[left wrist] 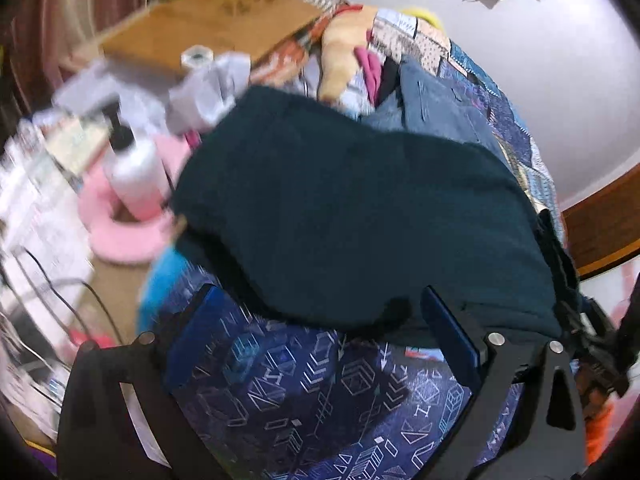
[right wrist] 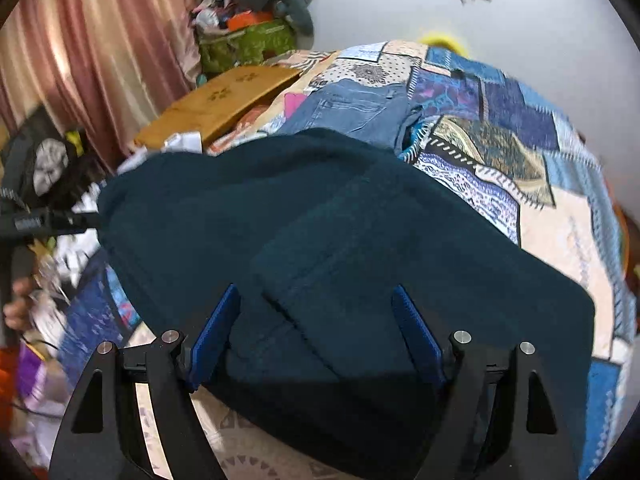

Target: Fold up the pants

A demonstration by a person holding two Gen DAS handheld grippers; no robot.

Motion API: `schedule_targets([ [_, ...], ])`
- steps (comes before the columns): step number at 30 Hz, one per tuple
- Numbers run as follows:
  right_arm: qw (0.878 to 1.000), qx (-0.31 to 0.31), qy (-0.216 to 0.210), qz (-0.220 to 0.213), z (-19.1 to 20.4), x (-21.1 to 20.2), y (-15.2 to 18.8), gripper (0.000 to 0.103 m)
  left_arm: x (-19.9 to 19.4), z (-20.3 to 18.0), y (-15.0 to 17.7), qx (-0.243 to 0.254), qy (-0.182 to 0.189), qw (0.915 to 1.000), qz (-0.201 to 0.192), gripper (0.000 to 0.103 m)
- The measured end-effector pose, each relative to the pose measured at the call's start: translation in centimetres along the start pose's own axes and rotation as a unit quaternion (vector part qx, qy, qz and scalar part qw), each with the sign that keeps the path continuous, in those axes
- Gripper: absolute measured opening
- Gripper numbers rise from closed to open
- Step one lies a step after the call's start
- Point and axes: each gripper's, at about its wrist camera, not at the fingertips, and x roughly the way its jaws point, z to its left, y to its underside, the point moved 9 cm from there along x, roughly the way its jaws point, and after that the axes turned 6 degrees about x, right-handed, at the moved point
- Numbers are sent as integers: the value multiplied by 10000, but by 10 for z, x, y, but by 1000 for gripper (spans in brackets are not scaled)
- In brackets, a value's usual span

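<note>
Dark teal pants [left wrist: 352, 208] lie folded on a patchwork bedspread [left wrist: 320, 400]. My left gripper [left wrist: 316, 308] is open just in front of the pants' near edge, above the blue patterned cover, holding nothing. In the right wrist view the same pants [right wrist: 340, 220] fill the middle. My right gripper [right wrist: 316, 300] is open with its blue fingers [right wrist: 416, 332] spread over the near end of the pants, fabric lying between them. The other gripper's dark body [right wrist: 36, 224] shows at the far left.
Folded blue jeans [right wrist: 352, 108] lie on the bed behind the pants. A wooden board [right wrist: 224, 100] sits at the bed's left edge. A white pump bottle [left wrist: 136, 168] stands on a pink ring cushion [left wrist: 120, 232] at left, among cables. A curtain [right wrist: 80, 60] hangs at left.
</note>
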Motion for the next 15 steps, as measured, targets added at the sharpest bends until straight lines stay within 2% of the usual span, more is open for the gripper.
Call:
schedule_targets([
  [5, 10000, 70, -21, 35, -2, -1, 1, 79, 20, 4, 12, -524, 649, 9960, 330, 101],
  [8, 10000, 70, 3, 33, 0, -1, 1, 79, 28, 5, 10, -718, 918, 9925, 381, 100],
  [11, 10000, 94, -11, 30, 0, 1, 0, 80, 36, 7, 2, -1039, 1413, 9837, 408, 101],
  [13, 9999, 100, -27, 24, 0, 1, 0, 80, 44, 12, -4, -1224, 1589, 9788, 427, 100],
  [15, 9999, 111, -41, 17, 0, 1, 0, 80, 51, 15, -12, -1319, 1604, 9771, 464, 100],
])
